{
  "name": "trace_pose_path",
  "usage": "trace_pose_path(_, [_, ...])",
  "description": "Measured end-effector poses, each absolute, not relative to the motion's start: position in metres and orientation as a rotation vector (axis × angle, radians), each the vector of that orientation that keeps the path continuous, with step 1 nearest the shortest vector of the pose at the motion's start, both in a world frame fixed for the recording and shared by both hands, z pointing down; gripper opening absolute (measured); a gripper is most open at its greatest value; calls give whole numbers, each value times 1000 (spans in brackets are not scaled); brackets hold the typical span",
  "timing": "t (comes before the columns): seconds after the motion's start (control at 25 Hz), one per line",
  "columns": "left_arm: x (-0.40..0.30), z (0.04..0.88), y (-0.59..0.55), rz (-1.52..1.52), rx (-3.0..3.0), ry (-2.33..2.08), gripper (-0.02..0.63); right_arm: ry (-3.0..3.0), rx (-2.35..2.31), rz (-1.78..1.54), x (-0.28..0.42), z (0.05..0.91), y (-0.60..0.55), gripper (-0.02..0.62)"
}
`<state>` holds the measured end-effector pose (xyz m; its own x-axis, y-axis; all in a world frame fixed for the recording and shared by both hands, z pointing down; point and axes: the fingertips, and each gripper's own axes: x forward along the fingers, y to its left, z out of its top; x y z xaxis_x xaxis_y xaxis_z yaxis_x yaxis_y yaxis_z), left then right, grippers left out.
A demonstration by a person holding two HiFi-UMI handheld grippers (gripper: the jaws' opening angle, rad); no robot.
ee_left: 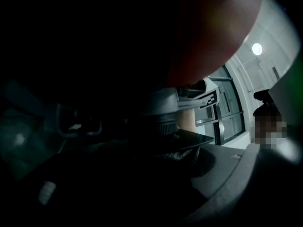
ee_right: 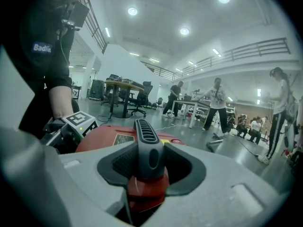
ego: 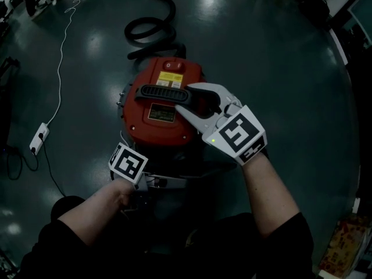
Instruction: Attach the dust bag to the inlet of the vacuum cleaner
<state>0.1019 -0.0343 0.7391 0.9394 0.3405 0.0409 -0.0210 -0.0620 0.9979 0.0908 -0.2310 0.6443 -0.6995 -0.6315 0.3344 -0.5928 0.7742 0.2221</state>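
The vacuum cleaner's red top (ego: 165, 121) stands on the dark floor with its black handle (ego: 157, 93) across it. My right gripper (ego: 185, 99) is shut on the handle's right end. In the right gripper view the handle (ee_right: 147, 145) sits pinched between the two dark pads. My left gripper, known by its marker cube (ego: 129, 163), reaches level under the red top's near side, and its jaws are hidden there. The left gripper view is very dark. It shows the red body (ee_left: 208, 32) above, a grey ribbed round fitting (ee_left: 165, 122) and a dark flat plate (ee_left: 191, 138) below it. No dust bag is clear.
A black hose (ego: 152, 31) coils behind the vacuum. A white cable runs to a power strip (ego: 39, 137) on the floor at left. Several people and tables (ee_right: 120, 86) stand far off in the hall. A tube (ee_right: 218, 143) lies on the floor beyond.
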Motion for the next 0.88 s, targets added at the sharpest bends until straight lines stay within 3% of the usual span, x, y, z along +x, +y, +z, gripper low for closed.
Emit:
trace_pose_path(0.36, [103,739,-42,297,1647,279,359,-2566,940,-127,91,644,-231,155])
trace_pose_path(0.68, [96,736,-41,315,1680,302,452,-2559,951,-176,91,642,-230,158])
trace_pose_path(0.88, [89,736,-43,342,1687,275,460,-2562,950,-173,92,642,-229,158])
